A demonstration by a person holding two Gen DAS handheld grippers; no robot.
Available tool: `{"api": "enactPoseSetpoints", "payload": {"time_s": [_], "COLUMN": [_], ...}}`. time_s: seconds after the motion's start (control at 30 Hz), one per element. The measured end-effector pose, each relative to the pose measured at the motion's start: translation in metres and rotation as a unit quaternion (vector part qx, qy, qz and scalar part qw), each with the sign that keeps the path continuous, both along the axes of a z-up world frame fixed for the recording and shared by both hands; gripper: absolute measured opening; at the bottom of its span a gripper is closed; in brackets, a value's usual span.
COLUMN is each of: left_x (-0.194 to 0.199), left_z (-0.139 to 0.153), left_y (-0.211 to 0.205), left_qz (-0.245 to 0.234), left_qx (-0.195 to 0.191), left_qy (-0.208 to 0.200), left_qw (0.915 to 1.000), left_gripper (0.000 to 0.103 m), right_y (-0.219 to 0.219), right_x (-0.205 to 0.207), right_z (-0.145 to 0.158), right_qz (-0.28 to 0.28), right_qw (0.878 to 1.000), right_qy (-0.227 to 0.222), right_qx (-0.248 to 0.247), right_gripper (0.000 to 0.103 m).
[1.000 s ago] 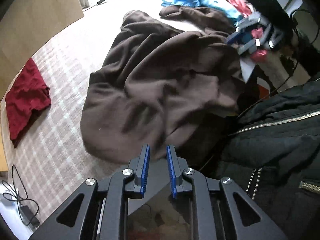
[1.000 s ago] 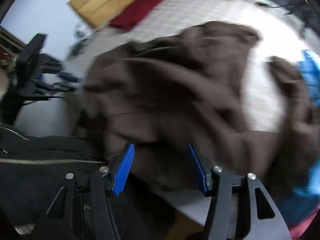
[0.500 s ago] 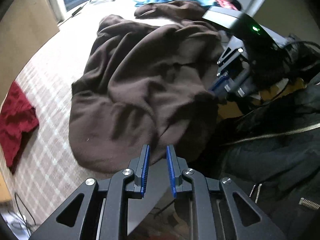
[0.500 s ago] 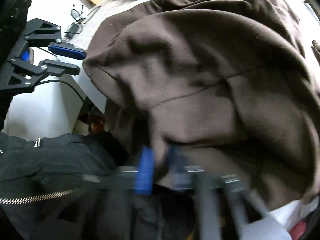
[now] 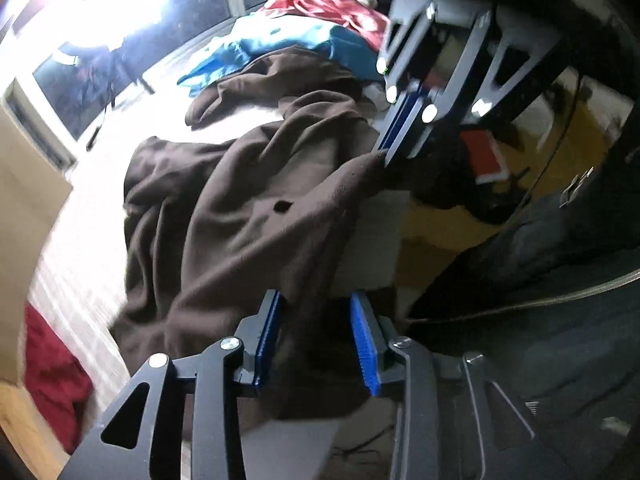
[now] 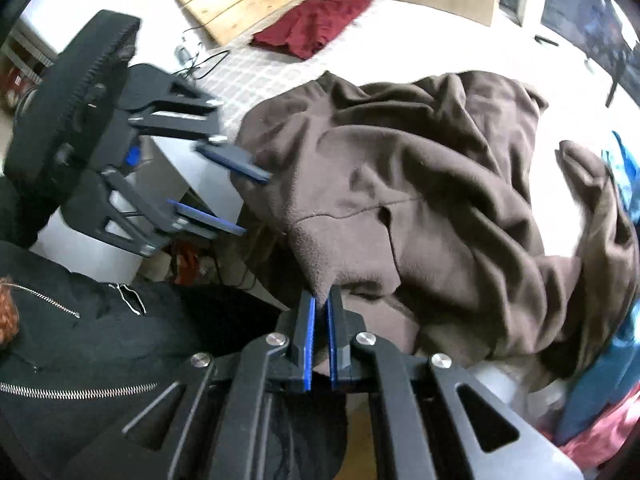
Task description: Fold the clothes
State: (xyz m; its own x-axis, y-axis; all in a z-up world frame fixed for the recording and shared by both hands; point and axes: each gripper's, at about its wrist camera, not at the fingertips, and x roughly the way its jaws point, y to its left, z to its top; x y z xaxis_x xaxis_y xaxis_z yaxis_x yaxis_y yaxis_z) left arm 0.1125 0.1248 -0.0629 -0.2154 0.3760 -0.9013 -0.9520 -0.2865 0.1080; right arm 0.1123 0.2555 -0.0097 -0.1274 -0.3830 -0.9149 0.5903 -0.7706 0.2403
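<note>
Brown fleece garment (image 6: pixel 420 200) sprawls across checked bedcover (image 6: pixel 248 76).

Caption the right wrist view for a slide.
Right gripper pinches the brown fleece edge; left gripper waits open beside it.

Bare checked bedspread (image 6: pixel 256 76) between brown fleece garment (image 6: pixel 420 208) and red garment (image 6: pixel 312 32): passable. Blue garment (image 5: pixel 280 46) and red pile (image 5: pixel 332 10) block far side.
</note>
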Motion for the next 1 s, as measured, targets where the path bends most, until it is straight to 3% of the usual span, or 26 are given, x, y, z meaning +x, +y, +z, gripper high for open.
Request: {"api": "enactPoseSetpoints", "payload": {"time_s": [0.03, 0.17, 0.23, 0.27, 0.3, 0.4, 0.47, 0.67, 0.77, 0.97, 1.0], "left_x": [-0.003, -0.014, -0.012, -0.012, -0.015, -0.039, -0.057, -0.064, -0.067, -0.076, -0.078], "left_z": [-0.006, -0.007, 0.003, 0.008, 0.012, 0.021, 0.025, 0.026, 0.024, 0.026, 0.028], "left_y": [0.005, 0.001, -0.011, -0.020, -0.028, -0.058, -0.073, -0.069, -0.069, -0.075, -0.075], "left_qz": [0.008, 0.058, 0.077, 0.092, 0.109, 0.189, 0.234, 0.229, 0.233, 0.250, 0.256], "left_qx": [-0.012, -0.008, -0.004, -0.004, -0.005, -0.005, 0.005, 0.000, -0.005, 0.000, 0.002], "left_qy": [0.005, -0.020, -0.014, -0.008, -0.005, 0.001, -0.007, -0.010, -0.015, -0.023, -0.019], "left_qw": [0.9999, 0.9981, 0.9970, 0.9957, 0.9941, 0.9820, 0.9721, 0.9733, 0.9724, 0.9680, 0.9665], "left_gripper": [0.008, 0.004, 0.004, 0.004, 0.004, 0.004, 0.003, 0.004, 0.004, 0.004, 0.003], "right_y": [0.001, 0.005, 0.026, 0.042, 0.058, 0.101, 0.108, 0.093, 0.089, 0.076, 0.078], "right_x": [0.002, 0.002, 0.000, 0.002, 0.003, 0.006, 0.007, 0.004, -0.003, -0.024, -0.033], "right_z": [0.002, 0.011, 0.013, 0.013, 0.013, -0.004, -0.021, -0.049, -0.054, -0.080, -0.080], "right_qz": [0.007, 0.030, 0.017, 0.006, -0.005, -0.034, -0.022, 0.042, 0.066, 0.110, 0.099], "right_qw": [1.000, 0.999, 0.999, 0.998, 0.997, 0.992, 0.991, 0.970, 0.961, 0.948, 0.956], "right_qy": [0.004, 0.025, 0.047, 0.064, 0.081, 0.108, 0.111, 0.190, 0.218, 0.235, 0.214], "right_qx": [-0.005, -0.015, -0.011, -0.004, 0.003, 0.056, 0.066, 0.147, 0.158, 0.187, 0.176], "right_gripper": [0.005, 0.010, 0.033, 0.055, 0.058, 0.058, 0.058, 0.058, 0.058, 0.058, 0.048]}}
